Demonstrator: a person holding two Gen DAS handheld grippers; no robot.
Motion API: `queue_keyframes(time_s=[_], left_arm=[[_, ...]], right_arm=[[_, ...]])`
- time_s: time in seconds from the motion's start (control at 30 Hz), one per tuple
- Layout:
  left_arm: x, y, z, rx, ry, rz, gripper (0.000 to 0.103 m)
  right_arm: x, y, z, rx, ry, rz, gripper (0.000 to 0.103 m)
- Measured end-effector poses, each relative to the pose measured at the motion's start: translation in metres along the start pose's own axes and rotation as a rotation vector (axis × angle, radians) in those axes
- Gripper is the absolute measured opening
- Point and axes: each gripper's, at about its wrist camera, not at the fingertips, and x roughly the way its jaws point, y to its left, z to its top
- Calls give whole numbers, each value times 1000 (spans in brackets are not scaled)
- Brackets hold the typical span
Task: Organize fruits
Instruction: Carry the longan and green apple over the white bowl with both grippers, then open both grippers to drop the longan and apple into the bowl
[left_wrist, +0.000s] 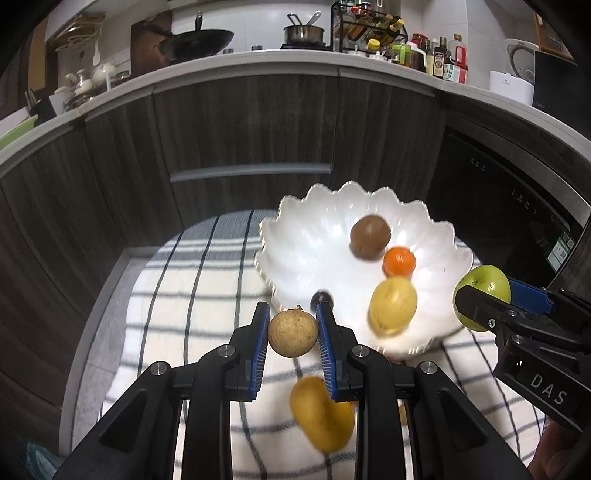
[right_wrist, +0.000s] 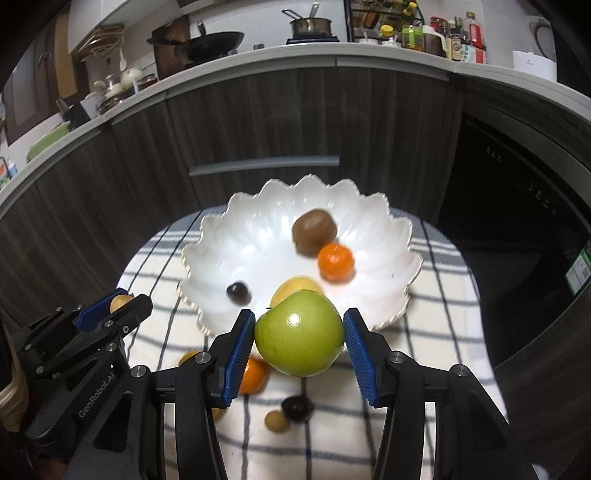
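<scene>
Left wrist view: left tongs (left_wrist: 292, 334) clenched on small round tan fruit (left_wrist: 292, 333), rough matte skin w/ stem nub, blue ribbed pads touching both sides, held above the table (left_wrist: 177, 295) w/ white cloth, dark grid stripes. White scalloped bowl (left_wrist: 291, 221), glossy, just beyond. In bowl: brown round fruit (left_wrist: 370, 233), orange mandarin (left_wrist: 399, 261) touching it, yellow oval lemon (left_wrist: 393, 305), small dark grape (left_wrist: 320, 298) near rim. Blurred yellow-orange fruit (left_wrist: 321, 417) on cloth under the tongs. Right tongs (left_wrist: 484, 299) at right edge, gripping green apple (left_wrist: 487, 291).

Right wrist view: right tongs grasping the apple, smooth, shiny, round w/ highlight, pads pressed on both sides, in front of bowl's near rim. Same bowl contents; lemon mostly hidden behind apple. Only here: small tan fruit (right_wrist: 276, 421), dark fruit (right_wrist: 297, 406) beside it, and orange fruit (right_wrist: 255, 374) on cloth below. Left tongs at lower left, tan fruit barely peeking out. Dark wood-grain cabinets (right_wrist: 277, 118) behind in both.
</scene>
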Motion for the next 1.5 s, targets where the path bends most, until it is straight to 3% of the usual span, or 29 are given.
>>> queue_keyframes(time_s=[0.47,1.33,1.5], left_arm=[[34,-9,34,29,-9,-12,26],[99,-25,41,24,67,-35,27],[101,-23,41,27,78,-17,41]], right_arm=[[18,-16,34,14,-31,-20,51],[73,-37,44,34,18,-31,51],[74,-35,45,6,9,-57,51]])
